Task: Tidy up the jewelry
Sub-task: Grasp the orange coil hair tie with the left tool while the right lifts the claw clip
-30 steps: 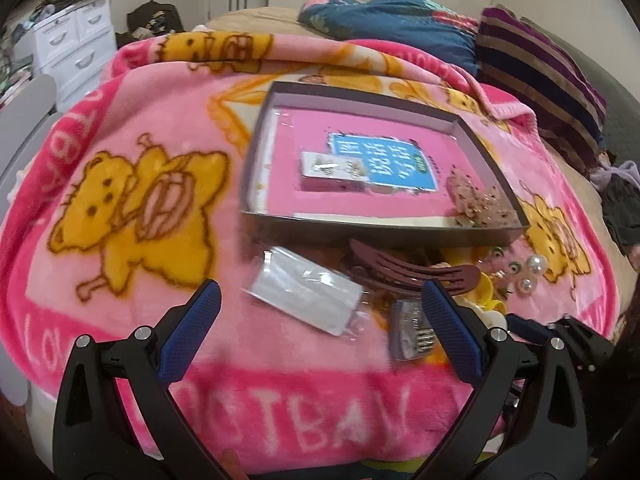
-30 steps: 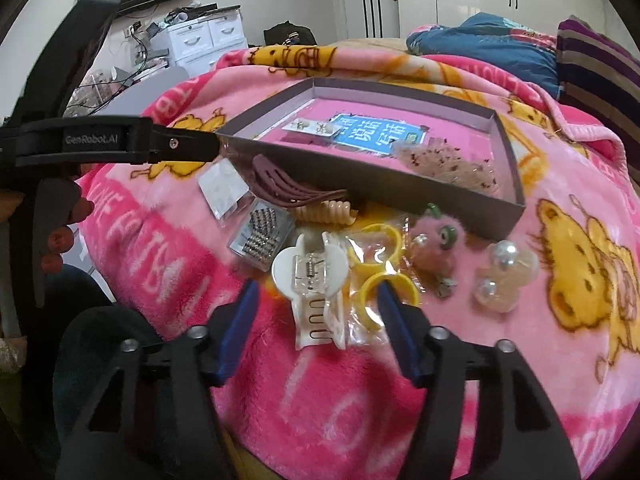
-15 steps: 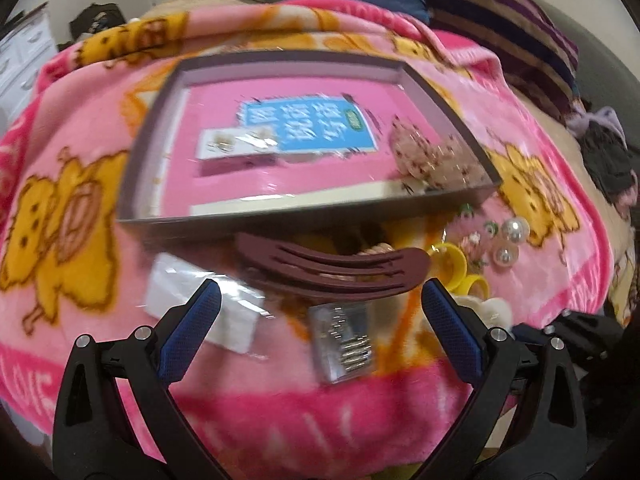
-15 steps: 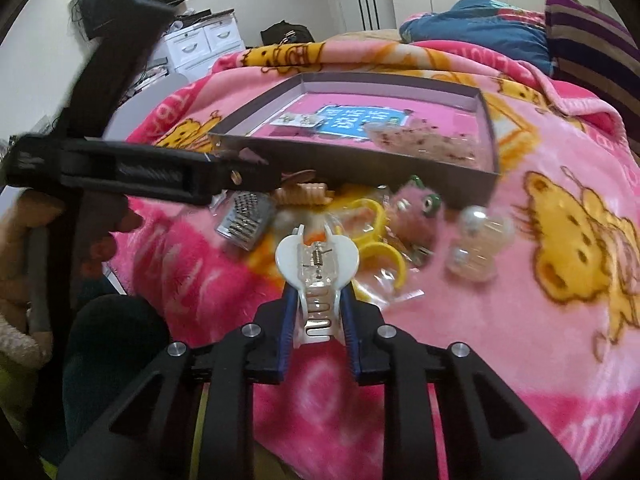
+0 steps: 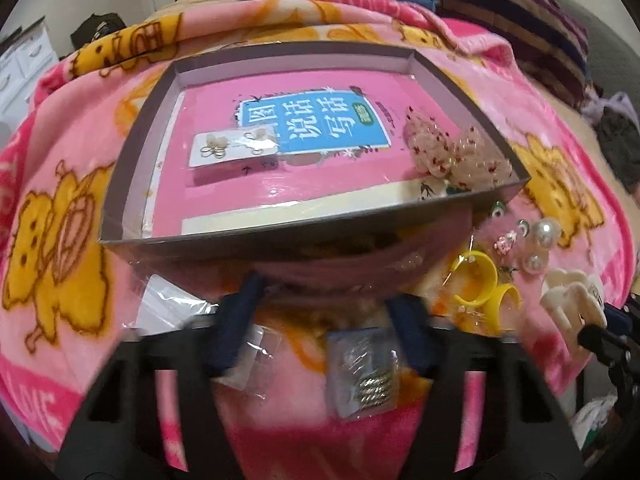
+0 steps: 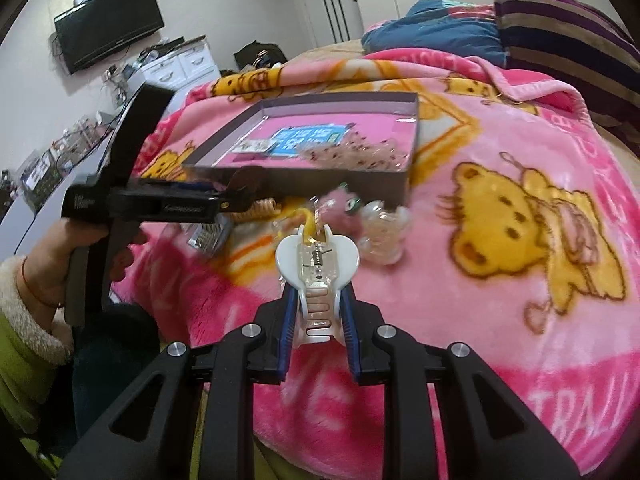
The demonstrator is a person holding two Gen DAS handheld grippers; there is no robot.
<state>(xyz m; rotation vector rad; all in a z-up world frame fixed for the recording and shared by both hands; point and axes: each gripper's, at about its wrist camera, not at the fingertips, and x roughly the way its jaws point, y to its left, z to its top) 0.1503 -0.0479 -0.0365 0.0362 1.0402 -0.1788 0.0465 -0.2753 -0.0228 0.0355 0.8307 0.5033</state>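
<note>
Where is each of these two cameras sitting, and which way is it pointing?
Left wrist: rides on the left hand-held gripper, looking down over its blue fingers at the grey tray on the pink blanket.
Right wrist: rides on the right hand-held gripper, shut on a white hair claw; a hand and green sleeve show at left.
Shared: tray, blanket, yellow rings.

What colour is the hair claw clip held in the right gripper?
White, with a bare metal spring at its hinge. The hair claw clip shows best in the right wrist view.
</note>
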